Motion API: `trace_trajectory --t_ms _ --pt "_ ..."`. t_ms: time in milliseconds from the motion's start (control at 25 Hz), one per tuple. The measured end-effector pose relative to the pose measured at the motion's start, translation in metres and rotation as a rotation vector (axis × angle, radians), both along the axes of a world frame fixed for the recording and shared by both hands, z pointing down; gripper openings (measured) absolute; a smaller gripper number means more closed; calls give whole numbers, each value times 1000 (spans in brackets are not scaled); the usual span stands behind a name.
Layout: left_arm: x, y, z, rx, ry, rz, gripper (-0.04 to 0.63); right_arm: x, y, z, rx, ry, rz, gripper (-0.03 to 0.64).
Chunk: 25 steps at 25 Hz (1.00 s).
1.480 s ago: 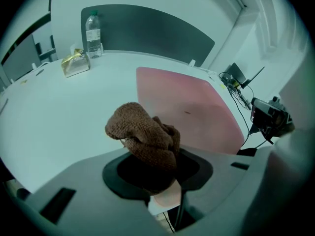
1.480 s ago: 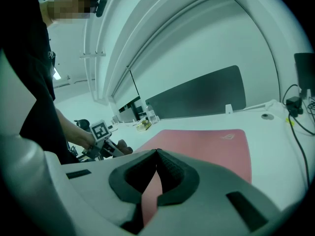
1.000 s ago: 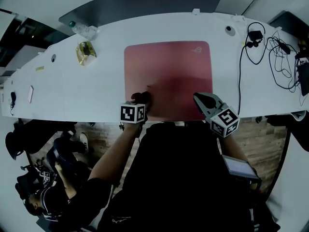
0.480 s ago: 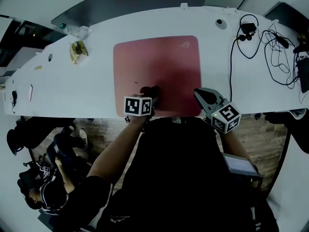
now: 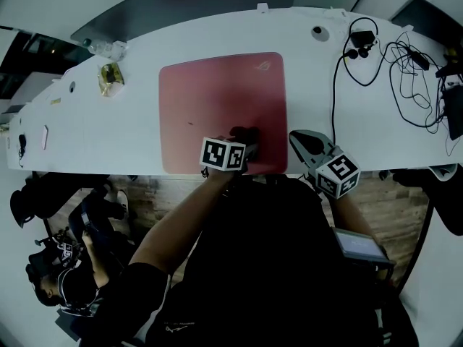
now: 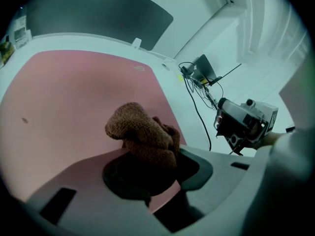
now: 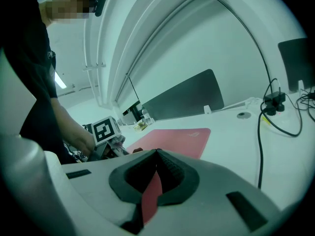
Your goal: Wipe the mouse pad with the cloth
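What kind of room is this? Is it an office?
Probably an office or lab workspace. There is a long white desk with a red rectangular mouse pad on it, black cables with a plug, and a dark grey divider panel behind the desk.

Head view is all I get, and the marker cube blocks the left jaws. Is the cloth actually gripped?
Observer: Yes. The left gripper view shows the left hand-held gripper clamped on a bunched brown knitted cloth.
Operator: How much of it sticks out?
Observer: Most of the bundle sits ahead of the jaws, low against the pink mouse pad.
Operator: Is the right one carrying anything?
Observer: No. In the right gripper view the right hand-held gripper has its jaws shut tip to tip, with nothing between them.
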<state>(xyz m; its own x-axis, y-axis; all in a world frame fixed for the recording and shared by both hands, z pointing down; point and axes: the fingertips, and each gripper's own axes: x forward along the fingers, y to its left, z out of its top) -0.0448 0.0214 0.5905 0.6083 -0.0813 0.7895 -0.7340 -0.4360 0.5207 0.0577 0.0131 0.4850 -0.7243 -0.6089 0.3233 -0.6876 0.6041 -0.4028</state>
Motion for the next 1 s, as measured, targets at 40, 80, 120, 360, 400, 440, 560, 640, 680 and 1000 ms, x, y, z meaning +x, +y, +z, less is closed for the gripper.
trace_trajectory --t_ms 40,80,120,360,400,440,560,640,680,1000 --pt "8 1 0 -1 6 8 141 4 1 1 -1 -1 -2 25" --pt "16 2 0 -1 10 15 141 7 1 1 -3 -2 -3 25" --pt "23 3 0 -1 15 22 141 10 2 2 -4 -3 -5 25" --pt "60 8 -1 -12 40 45 141 28 5 5 -8 -15 -2 23" --pt "67 9 -1 -13 45 52 141 30 6 6 -9 -17 -1 24" --pt "74 10 -1 -14 50 60 141 32 7 7 -9 -20 -1 25" --pt "90 12 -1 -13 56 80 141 39 9 7 -9 -25 0 23" --pt "98 13 0 -17 60 90 141 44 10 7 -9 -27 3 25" --pt "102 13 0 -22 69 93 141 47 10 7 -8 -28 6 23" --pt "125 2 -18 -68 238 29 141 58 2 5 9 -38 37 23"
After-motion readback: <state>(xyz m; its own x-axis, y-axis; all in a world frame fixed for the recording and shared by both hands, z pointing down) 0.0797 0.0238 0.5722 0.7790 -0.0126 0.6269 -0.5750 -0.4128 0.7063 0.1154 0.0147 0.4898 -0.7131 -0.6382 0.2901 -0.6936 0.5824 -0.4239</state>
